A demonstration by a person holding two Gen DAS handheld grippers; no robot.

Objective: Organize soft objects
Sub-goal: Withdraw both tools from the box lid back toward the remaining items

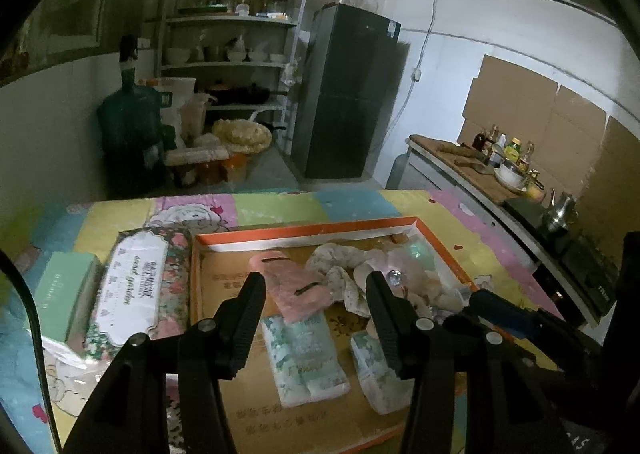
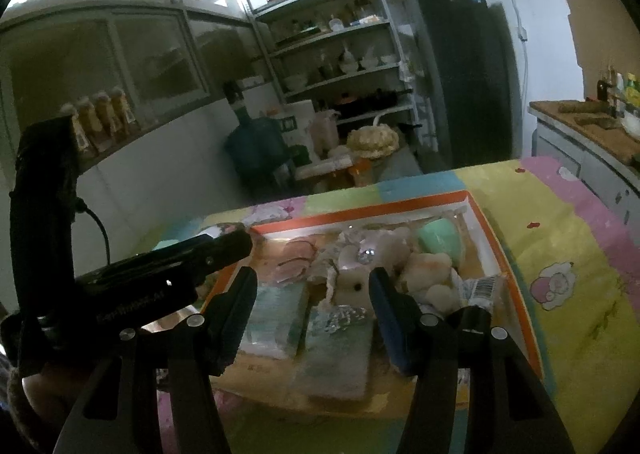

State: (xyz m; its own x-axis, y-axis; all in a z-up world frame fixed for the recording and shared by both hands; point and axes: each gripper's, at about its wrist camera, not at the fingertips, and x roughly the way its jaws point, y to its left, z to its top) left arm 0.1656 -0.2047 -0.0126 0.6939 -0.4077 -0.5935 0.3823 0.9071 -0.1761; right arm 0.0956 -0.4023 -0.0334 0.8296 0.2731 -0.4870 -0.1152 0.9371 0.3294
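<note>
Soft objects: tissue packs (image 1: 304, 358), pink pouch (image 1: 294, 288), lace cloth (image 1: 344, 266), plush toy (image 2: 424, 274) lie inside orange-rimmed box (image 1: 304, 229) on patchwork table cover (image 1: 276, 206). Floral tissue pack (image 1: 136, 286) just beside box's left edge. Left gripper (image 1: 316, 286) and right gripper (image 2: 313, 281) hover over box, jaws spread, holding nothing.

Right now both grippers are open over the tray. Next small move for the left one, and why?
Probably lower the left gripper onto the pink pouch and close. It is open and holds nothing, and the pouch lies flat in the orange-rimmed tray, directly between its fingers and clear of the cloth pile. The right gripper, also open, hovers over the plush toys, so the two should not collide.
</note>
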